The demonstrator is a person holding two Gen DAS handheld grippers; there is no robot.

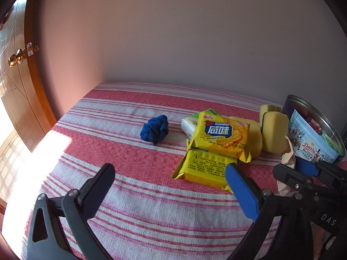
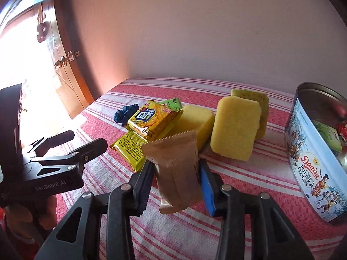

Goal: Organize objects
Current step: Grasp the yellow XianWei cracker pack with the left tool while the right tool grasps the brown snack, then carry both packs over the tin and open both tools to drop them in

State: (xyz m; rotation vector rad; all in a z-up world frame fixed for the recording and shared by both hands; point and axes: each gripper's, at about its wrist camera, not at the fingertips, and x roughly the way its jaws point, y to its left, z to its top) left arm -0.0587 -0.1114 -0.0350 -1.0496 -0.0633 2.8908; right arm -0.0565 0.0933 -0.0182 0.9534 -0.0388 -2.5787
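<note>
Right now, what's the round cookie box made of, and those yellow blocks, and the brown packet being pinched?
The cookie box looks like metal: shiny silver inside, printed outside. The yellow blocks look like soft foam sponge, matte and pitted; one has a green scrubby layer. The brown packet, pinched in the right gripper, seems crinkly plastic or foil film with a zigzag sealed edge.

Both wrist views low, close, angled down over striped cloth [image 1: 151,205]; share yellow packets [image 2: 149,119], tin [image 2: 312,164].

Shiny metal tin [image 2: 308,151], porous foam sponge [image 2: 235,127], woven cloth [image 2: 195,234]
</note>
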